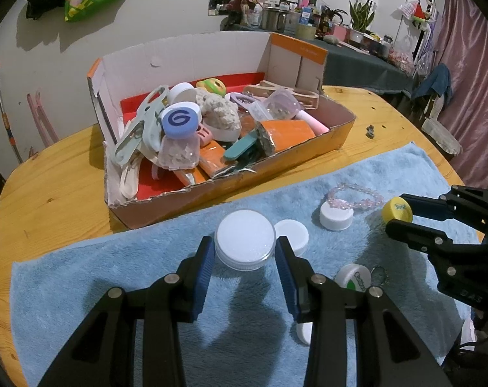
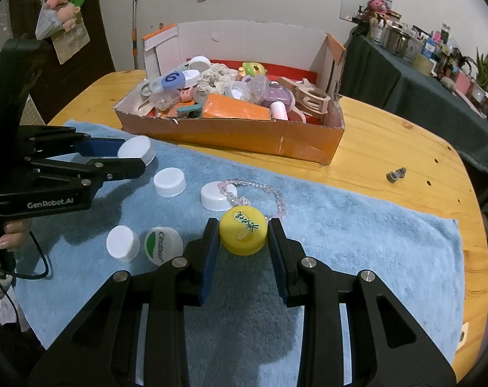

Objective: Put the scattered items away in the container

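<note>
My left gripper (image 1: 244, 255) is shut on a wide white lid with a clear rim (image 1: 245, 238), held just above the blue towel (image 1: 141, 277); its shadow falls below. From the right wrist view the same left gripper (image 2: 132, 156) and white lid (image 2: 137, 149) sit at the left. My right gripper (image 2: 243, 237) is shut on a yellow cap with a green print (image 2: 243, 230), its blue pads against the cap's sides. In the left wrist view the right gripper (image 1: 402, 214) holds that yellow cap (image 1: 395, 210) at the right. The cardboard box (image 2: 244, 137) stands behind, heaped with items.
On the towel (image 2: 356, 242) lie three white caps (image 2: 169, 181) (image 2: 216, 197) (image 2: 123, 242), a green-and-white cap (image 2: 162, 245) and a pink bead bracelet (image 2: 278, 198). A small grey part (image 2: 395, 174) rests on the round wooden table (image 2: 389, 135). A hand (image 2: 13, 235) grips the left tool.
</note>
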